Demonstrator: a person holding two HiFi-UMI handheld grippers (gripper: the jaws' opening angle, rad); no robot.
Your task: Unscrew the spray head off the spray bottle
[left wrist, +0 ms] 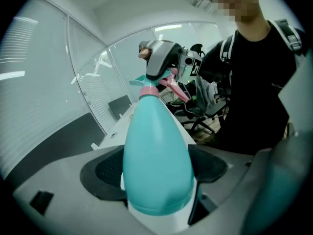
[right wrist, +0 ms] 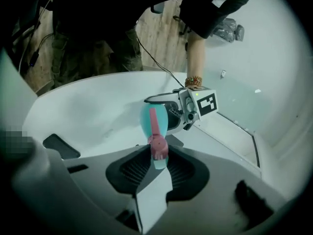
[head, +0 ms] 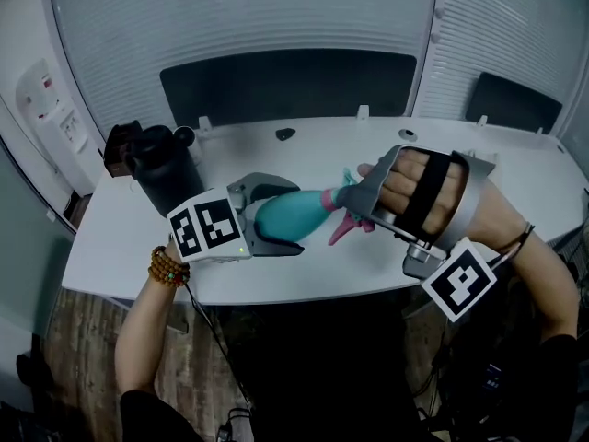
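Left gripper (head: 296,215) clamps the teal bottle (head: 279,217), right gripper (right wrist: 159,159) its pink spray head (head: 343,223).

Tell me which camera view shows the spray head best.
The right gripper view: the spray head sits close and centred in the right gripper, its pink trigger plain. The head view shows little but that trigger, poking out below the gripper. The left gripper view shows it small beyond the bottle, partly covered.

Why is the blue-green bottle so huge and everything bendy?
Left gripper view: the spray bottle sits close to a wide-angle lens, so it looms and straight lines curve. Right gripper view: same bending, black corners. Head view: milder curving.
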